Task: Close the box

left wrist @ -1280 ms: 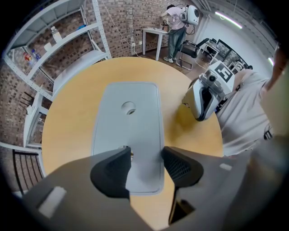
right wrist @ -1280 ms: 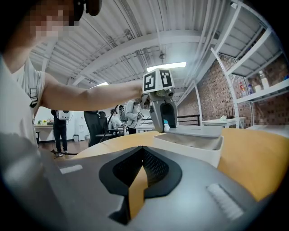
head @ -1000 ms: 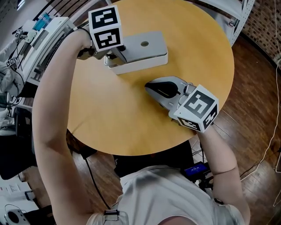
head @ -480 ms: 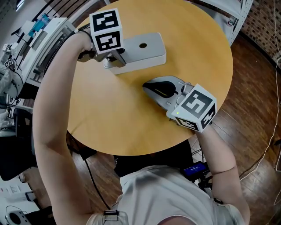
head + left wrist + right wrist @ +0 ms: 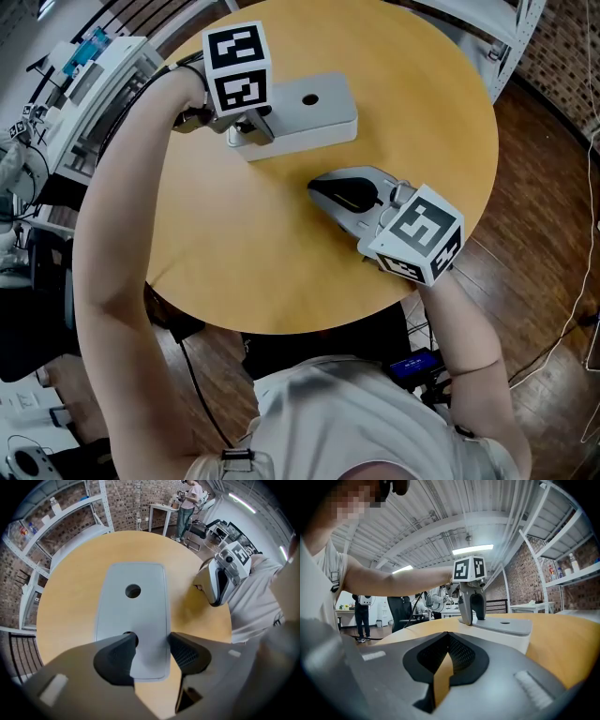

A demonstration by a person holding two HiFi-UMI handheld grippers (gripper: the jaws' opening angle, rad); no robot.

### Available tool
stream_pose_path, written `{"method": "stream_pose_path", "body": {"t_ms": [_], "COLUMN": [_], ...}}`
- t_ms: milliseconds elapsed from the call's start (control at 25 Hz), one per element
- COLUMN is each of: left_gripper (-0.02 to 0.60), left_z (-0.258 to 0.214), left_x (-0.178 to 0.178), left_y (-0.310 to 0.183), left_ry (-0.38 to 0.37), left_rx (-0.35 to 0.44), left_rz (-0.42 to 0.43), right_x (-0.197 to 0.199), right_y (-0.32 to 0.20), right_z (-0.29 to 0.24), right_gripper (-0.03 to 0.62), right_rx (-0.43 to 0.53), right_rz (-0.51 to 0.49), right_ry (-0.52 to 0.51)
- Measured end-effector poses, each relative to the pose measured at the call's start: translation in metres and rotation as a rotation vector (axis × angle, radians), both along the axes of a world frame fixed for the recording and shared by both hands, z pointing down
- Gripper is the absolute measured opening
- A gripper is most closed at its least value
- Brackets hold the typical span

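Observation:
A flat grey-white box [image 5: 305, 114] lies at the far side of the round wooden table [image 5: 244, 253], its lid down, with a small round hole in the top. My left gripper [image 5: 251, 133] stands over the box's left end. In the left gripper view its jaws [image 5: 150, 656] are apart, with the tips on the lid [image 5: 133, 616] and nothing gripped between them. The right gripper view shows the same gripper [image 5: 471, 616] planted on the lid's end [image 5: 506, 627]. My right gripper [image 5: 319, 187] lies on the table in front of the box, clear of it, jaws together [image 5: 448, 644].
The table's round edge drops to a wooden floor [image 5: 534, 281] on the right. White equipment and racks [image 5: 84, 66] crowd the left side. Metal shelving [image 5: 56, 522] stands against a brick wall behind the table, and a person [image 5: 187, 503] stands at a far desk.
My left gripper has drifted slightly to the right over the box's end. The box and my right gripper have barely shifted.

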State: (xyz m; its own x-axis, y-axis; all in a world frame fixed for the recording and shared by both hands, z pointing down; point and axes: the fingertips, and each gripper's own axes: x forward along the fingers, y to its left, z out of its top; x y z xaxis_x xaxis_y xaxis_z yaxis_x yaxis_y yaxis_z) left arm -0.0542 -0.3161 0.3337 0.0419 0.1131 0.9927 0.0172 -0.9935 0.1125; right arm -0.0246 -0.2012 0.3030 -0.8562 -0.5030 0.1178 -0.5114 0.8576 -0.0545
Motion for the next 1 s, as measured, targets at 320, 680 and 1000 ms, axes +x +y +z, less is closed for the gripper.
{"method": "stream_pose_path", "body": {"t_ms": [320, 680, 1000], "left_gripper": [0.284, 0.302, 0.235], "left_z": [0.001, -0.039, -0.076], "left_x": [0.0, 0.014, -0.021], "left_y": [0.002, 0.009, 0.062], "left_ry": [-0.01, 0.204, 0.77], "left_rx": [0.014, 0.145, 0.417], "left_rz": [0.008, -0.007, -0.22], "right_x": [-0.001, 0.005, 0.0], "right_y": [0.001, 0.006, 0.004], "right_z": [0.0, 0.005, 0.008], "right_gripper": [0.002, 0.002, 0.0], "right_rx": [-0.002, 0.002, -0.005], "right_rz": [0.003, 0.0, 0.0], "right_ry": [-0.001, -0.001, -0.003]}}
